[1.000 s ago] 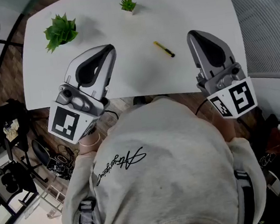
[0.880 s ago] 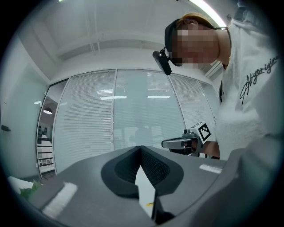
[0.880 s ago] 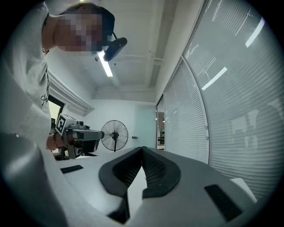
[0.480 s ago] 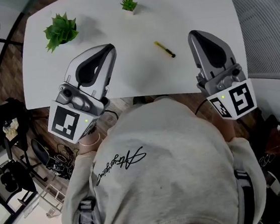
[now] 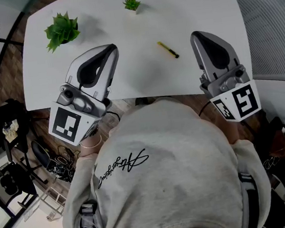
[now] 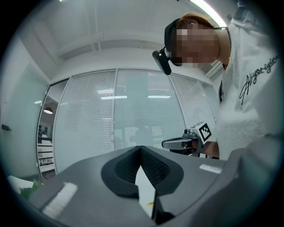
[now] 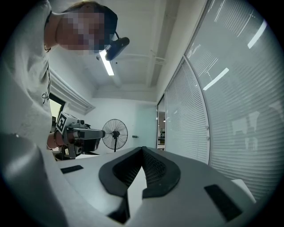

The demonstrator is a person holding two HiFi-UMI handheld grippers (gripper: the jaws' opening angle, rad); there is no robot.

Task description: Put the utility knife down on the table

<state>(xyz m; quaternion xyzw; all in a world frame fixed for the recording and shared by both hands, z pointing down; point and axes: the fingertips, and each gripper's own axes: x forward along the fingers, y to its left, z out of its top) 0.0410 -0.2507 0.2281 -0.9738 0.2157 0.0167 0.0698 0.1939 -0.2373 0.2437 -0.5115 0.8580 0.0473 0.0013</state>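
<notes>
White desk (image 5: 201, 5) carries every item. The left gripper (image 5: 109, 49) and right gripper (image 5: 197, 35) are held level over its near edge, well apart. On each, the fingers are clenched tip to tip with nothing between them. A large plant (image 5: 61, 31) and a small plant (image 5: 130, 4) stand toward the far side. The yellow-and-black utility knife (image 5: 167, 50) lies flat on the desk between the grippers, touching neither. Judgement: the put-down step appears complete; the next move calls only for drawing both grippers clear.
</notes>
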